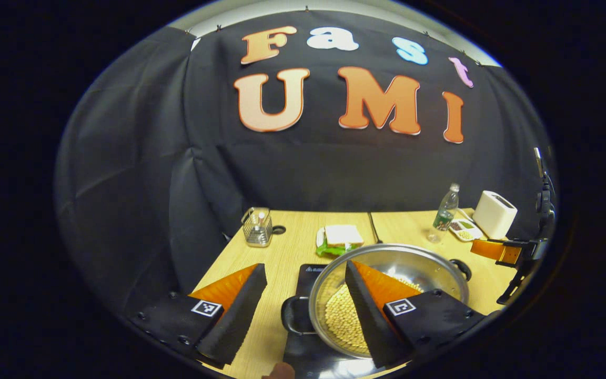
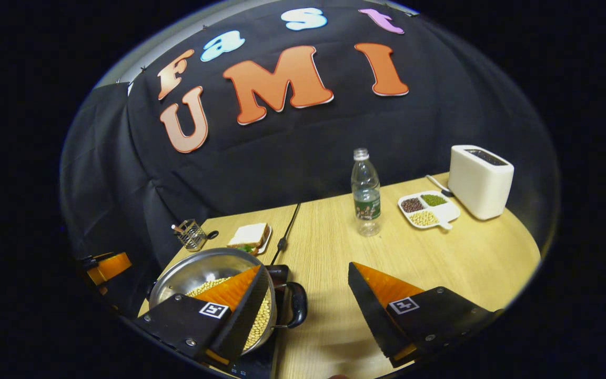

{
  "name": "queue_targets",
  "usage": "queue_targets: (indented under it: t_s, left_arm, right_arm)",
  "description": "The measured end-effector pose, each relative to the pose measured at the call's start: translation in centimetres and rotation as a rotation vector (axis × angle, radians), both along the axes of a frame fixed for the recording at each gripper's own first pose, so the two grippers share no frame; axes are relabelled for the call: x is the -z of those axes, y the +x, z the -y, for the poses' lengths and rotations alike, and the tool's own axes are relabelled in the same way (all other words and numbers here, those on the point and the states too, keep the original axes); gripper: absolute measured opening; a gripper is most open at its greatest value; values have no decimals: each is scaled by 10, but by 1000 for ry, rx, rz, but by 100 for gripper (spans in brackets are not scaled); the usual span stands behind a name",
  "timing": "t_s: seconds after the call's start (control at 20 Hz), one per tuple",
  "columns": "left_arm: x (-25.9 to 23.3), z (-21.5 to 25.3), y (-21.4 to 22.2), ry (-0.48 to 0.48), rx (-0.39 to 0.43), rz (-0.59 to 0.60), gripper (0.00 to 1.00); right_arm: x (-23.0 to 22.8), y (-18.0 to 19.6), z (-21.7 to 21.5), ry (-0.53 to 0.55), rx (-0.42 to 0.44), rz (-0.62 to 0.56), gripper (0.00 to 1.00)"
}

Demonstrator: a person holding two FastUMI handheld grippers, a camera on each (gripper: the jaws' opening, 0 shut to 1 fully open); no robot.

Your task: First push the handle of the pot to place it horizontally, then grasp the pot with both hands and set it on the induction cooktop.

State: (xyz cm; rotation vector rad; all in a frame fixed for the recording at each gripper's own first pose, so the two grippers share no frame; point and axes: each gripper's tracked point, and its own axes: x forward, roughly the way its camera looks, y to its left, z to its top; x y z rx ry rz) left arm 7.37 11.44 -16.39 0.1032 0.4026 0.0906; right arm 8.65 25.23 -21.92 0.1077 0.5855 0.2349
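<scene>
- The pot is a wide, shiny, round steel bowl with two dark loop handles; it sits on the flat black induction cooktop near the front edge of the pale wood-grain counter.
- A layer of small, pale, round beans covers the pot's bottom.
- The left tool stands apart, its wedge-shaped fingers straddling the pot's near handle and rim, one finger over the beans, the other outside; it is not clamped on anything.
- The right tool is likewise apart, one finger over the pot's inside, the other above bare counter, with the other handle between them.
- Toward the counter's back edge: a wire mesh holder, a sandwich with green leaf on a plate, a clear plastic bottle, a white divided dish of grains, and a boxy white toaster.
</scene>
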Motion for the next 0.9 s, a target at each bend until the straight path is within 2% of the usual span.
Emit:
queue_targets:
  t_s: [0.1,0.3,0.55,0.7,0.9]
  left_arm:
    - [-28,24,2,-11,18,66,98]
    - [-78,76,-6,-93,46,163,98]
    - [-128,119,-21,-90,50,294,97]
    - [-144,146,-31,-95,54,326,97]
    - [-157,196,-43,-127,110,344,97]
  right_arm:
    - [-32,-5,17,-5,-1,66,95]
    - [-90,-12,49,-26,-6,180,95]
    - [-147,-26,100,-37,5,289,95]
    - [-176,-39,127,-37,10,340,95]
    - [-206,-54,159,-52,3,390,95]
